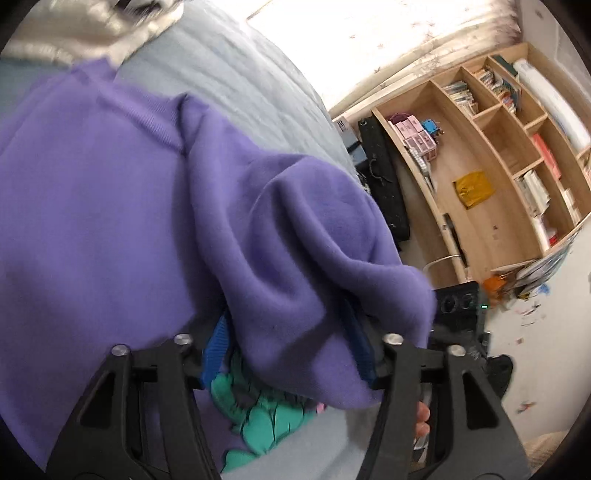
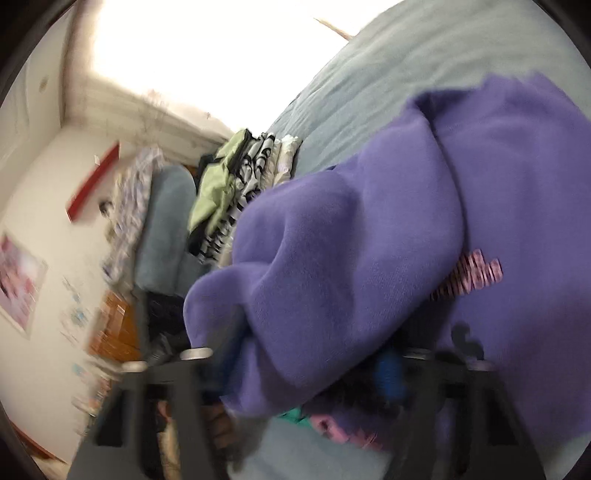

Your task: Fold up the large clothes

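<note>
A purple sweatshirt [image 1: 92, 229] with a teal and pink print lies on a pale blue-grey bed [image 1: 236, 74]. My left gripper [image 1: 288, 332] is shut on a bunched fold of its sleeve, which drapes over the blue fingers [image 1: 216, 341]. In the blurred right wrist view the sweatshirt [image 2: 517, 184] fills the right side, and my right gripper [image 2: 306, 365] is shut on another bunched fold, lifted over the body of the garment. The pink print [image 2: 469, 275] shows beside that fold.
A stack of folded clothes [image 2: 236, 184] sits on the bed near a blue pillow [image 2: 166, 229]. A cream garment [image 1: 92, 33] lies at the bed's far end. A wooden bookshelf [image 1: 498, 155] and a black case [image 1: 384, 177] stand beside the bed.
</note>
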Demonstrator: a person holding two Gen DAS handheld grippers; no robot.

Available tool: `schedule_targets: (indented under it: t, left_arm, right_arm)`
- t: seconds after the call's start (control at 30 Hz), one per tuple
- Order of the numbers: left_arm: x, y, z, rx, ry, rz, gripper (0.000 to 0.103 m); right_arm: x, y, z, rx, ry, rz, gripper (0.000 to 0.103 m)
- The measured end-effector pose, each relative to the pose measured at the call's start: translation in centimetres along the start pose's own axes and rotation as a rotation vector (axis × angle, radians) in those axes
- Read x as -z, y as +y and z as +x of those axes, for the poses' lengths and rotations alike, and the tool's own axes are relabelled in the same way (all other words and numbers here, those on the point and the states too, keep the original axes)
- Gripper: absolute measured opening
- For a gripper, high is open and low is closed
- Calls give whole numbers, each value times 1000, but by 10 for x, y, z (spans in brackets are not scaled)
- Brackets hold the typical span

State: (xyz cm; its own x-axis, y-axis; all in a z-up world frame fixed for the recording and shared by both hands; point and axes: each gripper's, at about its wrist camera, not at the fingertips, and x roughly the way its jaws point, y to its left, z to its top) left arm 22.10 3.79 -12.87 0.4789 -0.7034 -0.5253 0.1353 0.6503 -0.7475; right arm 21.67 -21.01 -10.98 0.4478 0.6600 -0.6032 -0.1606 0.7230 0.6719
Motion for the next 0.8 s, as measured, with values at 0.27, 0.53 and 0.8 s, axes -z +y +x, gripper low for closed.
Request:
schedule_targets:
  t: [0.27, 0.53, 0.8]
  left_arm:
    - [-8, -46, -5, -341, -86, 96, 7]
    - [38, -24, 13, -482, 45, 34, 8]
    - [46, -58, -1, -540, -2, 145, 13]
  right_arm:
    - [1, 10, -2, 178, -63, -56, 21]
    - [43, -21, 19, 218, 12, 46, 21]
    - [56, 21, -39, 336, -25, -99, 51]
